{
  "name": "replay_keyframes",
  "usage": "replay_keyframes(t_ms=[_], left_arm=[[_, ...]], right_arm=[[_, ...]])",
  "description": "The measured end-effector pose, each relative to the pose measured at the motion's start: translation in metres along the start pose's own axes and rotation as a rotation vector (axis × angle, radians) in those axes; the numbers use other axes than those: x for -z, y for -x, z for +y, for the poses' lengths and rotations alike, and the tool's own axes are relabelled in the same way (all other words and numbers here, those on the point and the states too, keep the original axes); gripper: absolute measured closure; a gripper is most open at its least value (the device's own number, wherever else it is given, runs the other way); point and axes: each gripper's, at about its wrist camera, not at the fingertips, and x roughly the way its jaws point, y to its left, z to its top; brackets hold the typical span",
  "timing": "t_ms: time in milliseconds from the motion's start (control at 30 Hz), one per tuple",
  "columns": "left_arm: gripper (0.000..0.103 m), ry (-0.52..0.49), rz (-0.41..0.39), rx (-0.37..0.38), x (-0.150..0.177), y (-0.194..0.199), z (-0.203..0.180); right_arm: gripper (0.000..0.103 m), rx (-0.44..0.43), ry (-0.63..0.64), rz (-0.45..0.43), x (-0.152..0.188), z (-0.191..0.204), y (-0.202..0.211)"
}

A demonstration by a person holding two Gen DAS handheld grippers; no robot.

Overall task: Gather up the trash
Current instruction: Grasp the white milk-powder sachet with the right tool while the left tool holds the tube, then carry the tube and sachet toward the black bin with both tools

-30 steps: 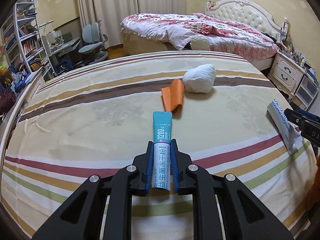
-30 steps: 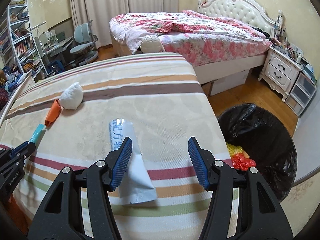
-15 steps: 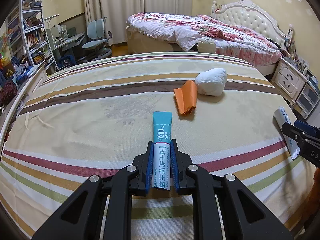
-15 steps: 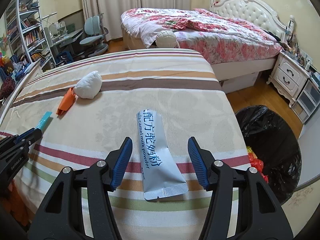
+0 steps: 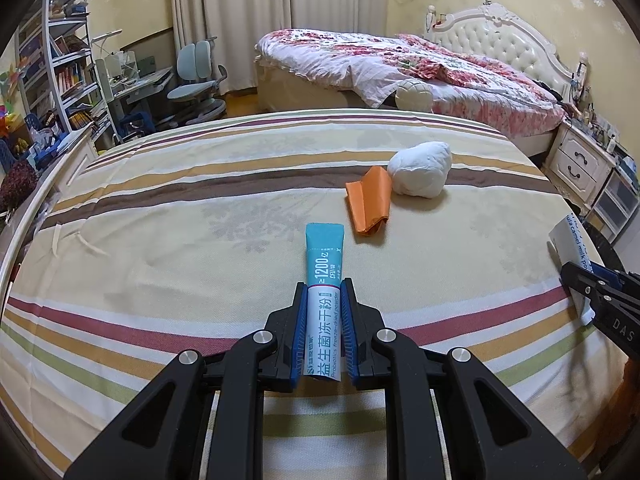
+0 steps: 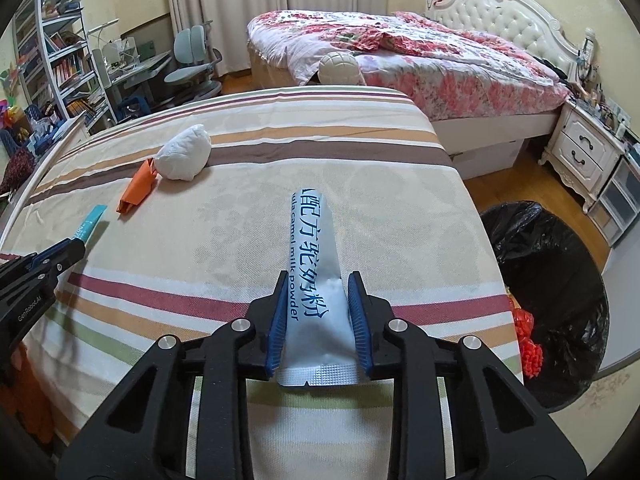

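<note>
Left gripper (image 5: pixel 324 292): squeezed tight on the teal and white probiotics powder stick (image 5: pixel 323 280). The blue pads press both long sides of the stick. The teal end pokes out in front, over the bed.

Right gripper (image 6: pixel 318 292): its jaws have just been closing. The blue pads now pinch the silver camel milk powder sachet (image 6: pixel 312 264) from both sides. The sachet bends up in the middle where it is pinched. Its far end points away across the bed.

Striped bed cover (image 5: pixel 200 216): both grippers are over it, near the front edge.

Orange wrapper (image 5: pixel 370 204): lying flat on the bed cover, past the teal stick. Nothing holds it.

White crumpled paper ball (image 5: pixel 420 174): sits on the bed cover, touching the orange wrapper on its right side in the left wrist view.

Black trash bag (image 6: pixel 560 300): it lines a bin on the wood floor, just beside the right side of the striped bed. It is open on top. Some red and orange trash (image 6: pixel 528 344) shows inside it.

Other bed (image 6: pixel 420 48): it has a pink flower blanket and a white headboard, far behind.

White nightstand (image 6: pixel 584 152): next to the flower bed, on the right.

Desk chair (image 5: pixel 198 76): pale blue, far back on the left, near the bookshelf (image 5: pixel 68 76).
</note>
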Motion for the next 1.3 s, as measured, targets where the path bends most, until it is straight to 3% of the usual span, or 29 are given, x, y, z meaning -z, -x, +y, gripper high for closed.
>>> replay_keyframes(t_ms=[467,1033,1300], left_arm=[[0.085,-0.057,-0.066,0.094,-0.008,0.020,-0.052],[0.085,-0.214,-0.130,0.246,-0.027,0.028,-0.174],[0.085,-0.274,-0.147,0.283,-0.036,0.022,-0.229]], right_arm=[[0.075,0.035,-0.076,-0.091,0.007,-0.037,0.039],[0.075,0.208,-0.198,-0.178,0.016,-0.132,0.073],[0.075,0.256,-0.235,-0.192,0.018,-0.169,0.074]])
